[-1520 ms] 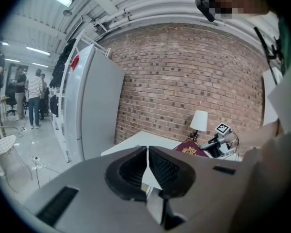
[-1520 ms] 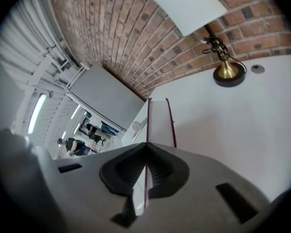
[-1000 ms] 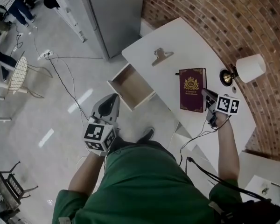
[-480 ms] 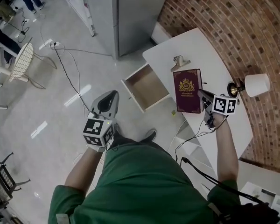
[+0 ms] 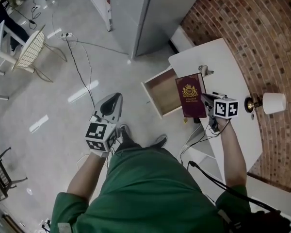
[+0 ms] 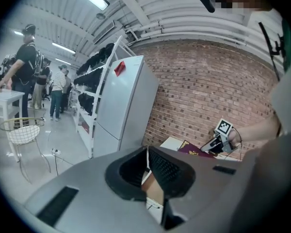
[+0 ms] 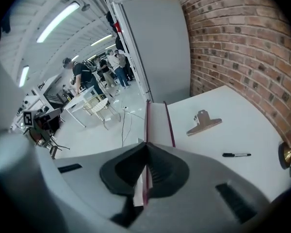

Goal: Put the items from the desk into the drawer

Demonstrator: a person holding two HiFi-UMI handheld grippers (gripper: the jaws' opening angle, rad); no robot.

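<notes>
Swinging off the tabletop, the maroon book is now hanging partly over the open drawer — the right gripper is carrying it; left gripper view: the left gripper is keeping its fingers together, empty; right gripper view: the fingers are pinching the book's edge — a binder clip and pen are lying beyond.

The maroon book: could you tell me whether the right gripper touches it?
Touching. The right gripper view shows the right gripper shut on the maroon book.
</notes>
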